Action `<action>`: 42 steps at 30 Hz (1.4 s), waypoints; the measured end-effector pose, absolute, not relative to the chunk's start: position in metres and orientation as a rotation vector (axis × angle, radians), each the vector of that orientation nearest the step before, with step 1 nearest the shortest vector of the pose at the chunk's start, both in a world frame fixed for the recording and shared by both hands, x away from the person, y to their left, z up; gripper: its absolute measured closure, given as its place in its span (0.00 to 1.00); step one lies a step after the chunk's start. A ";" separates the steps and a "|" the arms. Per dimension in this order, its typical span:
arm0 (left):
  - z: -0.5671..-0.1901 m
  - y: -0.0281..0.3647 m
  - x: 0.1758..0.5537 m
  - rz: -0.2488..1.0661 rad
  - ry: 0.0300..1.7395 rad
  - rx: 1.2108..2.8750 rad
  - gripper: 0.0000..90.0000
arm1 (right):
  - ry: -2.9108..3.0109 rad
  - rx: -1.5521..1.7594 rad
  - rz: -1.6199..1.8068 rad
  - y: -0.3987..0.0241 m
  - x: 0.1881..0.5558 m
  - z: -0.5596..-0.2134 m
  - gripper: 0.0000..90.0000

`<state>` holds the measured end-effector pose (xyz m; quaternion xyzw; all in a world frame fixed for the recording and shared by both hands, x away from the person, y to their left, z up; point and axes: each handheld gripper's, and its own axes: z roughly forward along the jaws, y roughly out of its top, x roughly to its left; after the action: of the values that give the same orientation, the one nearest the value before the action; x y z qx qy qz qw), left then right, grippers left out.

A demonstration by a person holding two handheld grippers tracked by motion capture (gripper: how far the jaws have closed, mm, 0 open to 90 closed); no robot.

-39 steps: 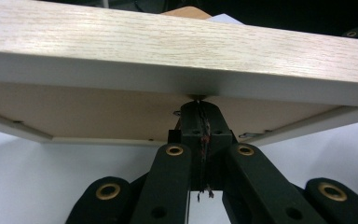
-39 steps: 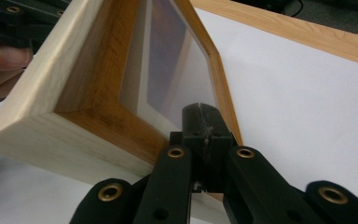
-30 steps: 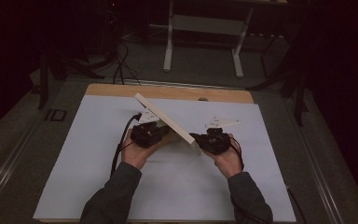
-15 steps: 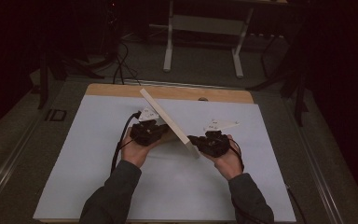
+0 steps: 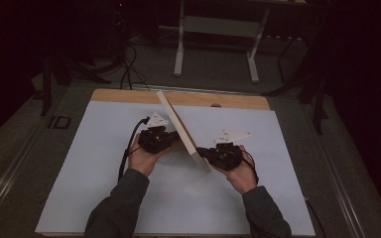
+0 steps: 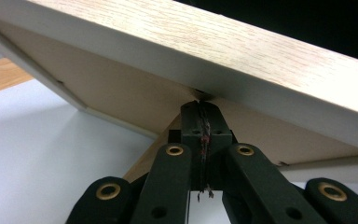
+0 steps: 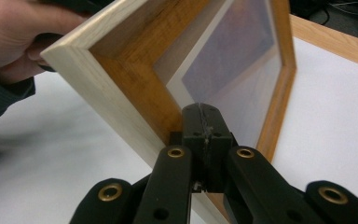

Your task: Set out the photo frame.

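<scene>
A light wooden picture frame (image 5: 181, 126) stands tilted on one edge over the white mat (image 5: 79, 188), running from far left to near right. My left gripper (image 5: 175, 139) is at its left side, jaws shut together, their tips pushed against the frame's back (image 6: 135, 102) just under the rim in the left gripper view (image 6: 200, 103). My right gripper (image 5: 203, 151) meets the near right end, also shut with nothing between its jaws. In the right gripper view (image 7: 204, 109) its tips rest at the frame's inner front edge (image 7: 135, 88), by the glass (image 7: 235, 70).
The white mat covers most of the wooden table (image 5: 129, 95). A cable (image 5: 129, 144) trails from the left gripper. A metal stand (image 5: 213, 29) and floor cables (image 5: 129, 74) lie beyond the table. The person's left hand (image 7: 14, 32) shows behind the frame.
The frame has swung a little between the grippers, its far end going right and its near end coming toward the person. Both hands have hardly shifted.
</scene>
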<state>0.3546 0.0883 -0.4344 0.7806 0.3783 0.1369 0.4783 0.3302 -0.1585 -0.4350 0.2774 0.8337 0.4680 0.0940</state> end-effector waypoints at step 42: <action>-0.431 0.096 0.356 0.256 0.806 1.938 1.00 | 2.555 0.679 1.421 -0.130 0.318 -0.435 1.00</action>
<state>0.3562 0.0963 -0.4311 0.7982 0.3322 0.1056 0.4913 0.3178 -0.1297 -0.4354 0.2256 0.8492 0.4723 0.0700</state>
